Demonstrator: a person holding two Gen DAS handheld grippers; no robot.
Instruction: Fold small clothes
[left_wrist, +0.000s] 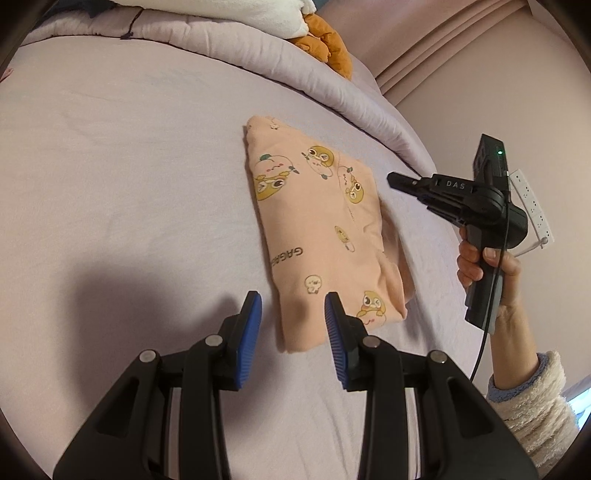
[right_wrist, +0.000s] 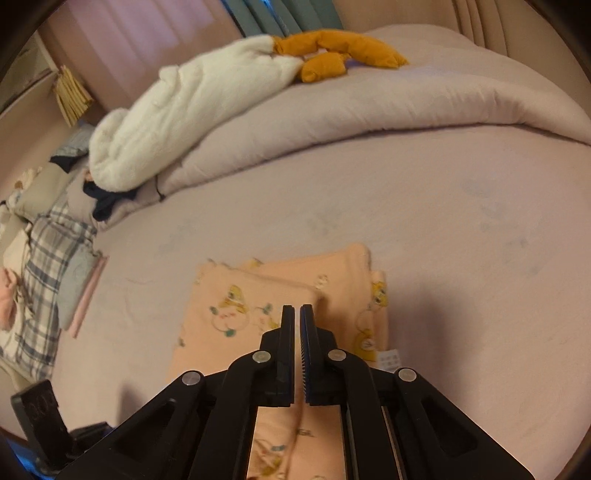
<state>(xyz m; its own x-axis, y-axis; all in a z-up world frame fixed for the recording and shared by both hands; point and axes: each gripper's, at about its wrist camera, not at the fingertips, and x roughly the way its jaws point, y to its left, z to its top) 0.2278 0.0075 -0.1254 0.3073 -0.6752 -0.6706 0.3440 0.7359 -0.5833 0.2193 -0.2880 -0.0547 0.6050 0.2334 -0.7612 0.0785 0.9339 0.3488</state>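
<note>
A peach garment (left_wrist: 317, 236) printed with cartoon figures lay folded into a compact oblong on the pale lilac bed (left_wrist: 122, 177), flat against the sheet. In the left wrist view one long edge showed stacked layers along its right side, and part of a dark printed word ran along the near left edge.

The left claw (left_wrist: 293, 317) was held wide open above the garment's near corner, its blue ribbed pads (left_wrist: 251, 339) parted and gripping nothing. Its shadow fell on the sheet to the left.

The right claw (right_wrist: 297, 332) had its fingers drawn almost together, only a thin slit between them, with no cloth caught in that slit. In its own view it hung over the middle of the garment (right_wrist: 236, 317). From the left view the same claw (left_wrist: 400, 182) sat just off the garment's right edge, clear of the fabric, held by a hand (left_wrist: 487, 269) in a fleecy cream sleeve (left_wrist: 532, 406).

A rolled lilac duvet (right_wrist: 369, 110) bordered the far side of the bed. On it lay a white plush toy (right_wrist: 177, 118) with orange feet (right_wrist: 332, 51). Checked and other cloths (right_wrist: 48, 258) were piled at the bed's left side in the right wrist view. A white power strip (left_wrist: 532, 203) showed behind the right claw.
</note>
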